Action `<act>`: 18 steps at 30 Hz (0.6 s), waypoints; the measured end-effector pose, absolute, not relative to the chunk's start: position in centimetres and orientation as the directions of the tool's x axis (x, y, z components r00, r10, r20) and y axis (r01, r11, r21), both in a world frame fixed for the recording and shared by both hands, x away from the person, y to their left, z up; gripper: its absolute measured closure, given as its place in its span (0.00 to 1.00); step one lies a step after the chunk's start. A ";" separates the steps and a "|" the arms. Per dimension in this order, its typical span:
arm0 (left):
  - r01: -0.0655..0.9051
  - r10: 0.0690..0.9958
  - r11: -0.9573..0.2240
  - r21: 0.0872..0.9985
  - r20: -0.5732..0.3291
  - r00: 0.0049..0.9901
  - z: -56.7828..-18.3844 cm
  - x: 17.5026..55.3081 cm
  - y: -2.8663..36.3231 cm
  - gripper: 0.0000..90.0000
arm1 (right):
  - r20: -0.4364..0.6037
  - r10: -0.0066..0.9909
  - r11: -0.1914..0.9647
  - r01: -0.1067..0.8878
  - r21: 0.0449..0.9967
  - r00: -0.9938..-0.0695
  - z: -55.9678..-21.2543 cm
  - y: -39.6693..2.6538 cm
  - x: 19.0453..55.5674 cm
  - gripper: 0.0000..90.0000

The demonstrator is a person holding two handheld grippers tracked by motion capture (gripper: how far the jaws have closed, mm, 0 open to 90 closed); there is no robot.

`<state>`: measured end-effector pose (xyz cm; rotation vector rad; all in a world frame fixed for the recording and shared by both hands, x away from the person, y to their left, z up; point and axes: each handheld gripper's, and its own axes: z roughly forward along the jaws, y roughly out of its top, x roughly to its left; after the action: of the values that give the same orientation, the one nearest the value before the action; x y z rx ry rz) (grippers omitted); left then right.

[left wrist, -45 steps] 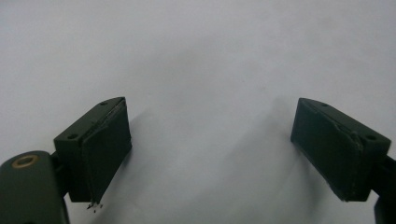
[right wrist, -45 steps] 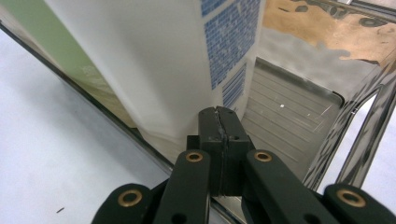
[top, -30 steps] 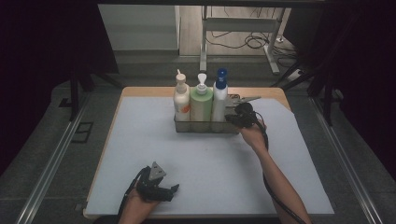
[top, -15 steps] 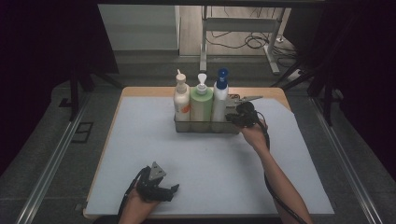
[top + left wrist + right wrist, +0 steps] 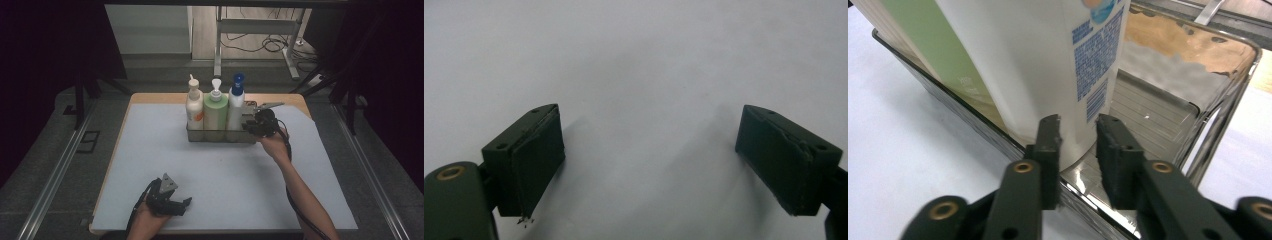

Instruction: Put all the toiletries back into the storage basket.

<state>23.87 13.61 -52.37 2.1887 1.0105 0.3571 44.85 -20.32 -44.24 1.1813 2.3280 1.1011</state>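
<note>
Dim surroundings close in on a pale grey worktop (image 5: 150,165) with a wooden edge, and the right hand-held gripper (image 5: 248,123) sits at the right end of a shallow clear rectangular tray (image 5: 215,135) near the far side. In the right gripper view its two black jaws have just been opening; they stand a little apart astride the tray's near rim, and the pads no longer press on it, so nothing is gripped. Just beyond them stands a white pump bottle with a blue cap and blue print (image 5: 1048,60), upright in the tray, with a pale green pump bottle (image 5: 215,111) touching it and a cream pump bottle with an orange label (image 5: 194,107) beyond that. The right end of the tray is bare.

The left hand-held gripper (image 5: 184,206) rests near the front edge, well apart from the tray, jaws wide open over bare surface and holding nothing.

Judging from this, the tray looks just let go where it stands; whether a fourth item belongs in the bare end cannot be told.

Beyond the worktop lie a dark floor, metal rails, a desk frame and loose cables.
</note>
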 end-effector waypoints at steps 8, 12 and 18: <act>0.561 0.751 -0.458 0.690 -0.037 0.659 -52.4 23.9 13.6 0.13 | 0.062 0.786 0.372 0.550 0.747 -0.616 -43.7 -20.6 44.3 0.60; 0.561 0.751 -0.458 0.690 -0.037 0.659 -52.4 23.9 13.6 0.13 | 0.061 0.778 0.376 0.541 0.752 -0.626 -43.4 -20.7 43.8 0.50; 0.560 0.751 -0.459 0.690 -0.037 0.659 -52.4 23.9 13.6 0.13 | 0.050 0.775 0.382 0.530 0.757 -0.630 -43.0 -20.8 43.0 0.39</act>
<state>23.87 13.61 -52.38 2.1877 1.0098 0.3578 43.03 -20.80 -43.00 1.1430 2.3335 1.1041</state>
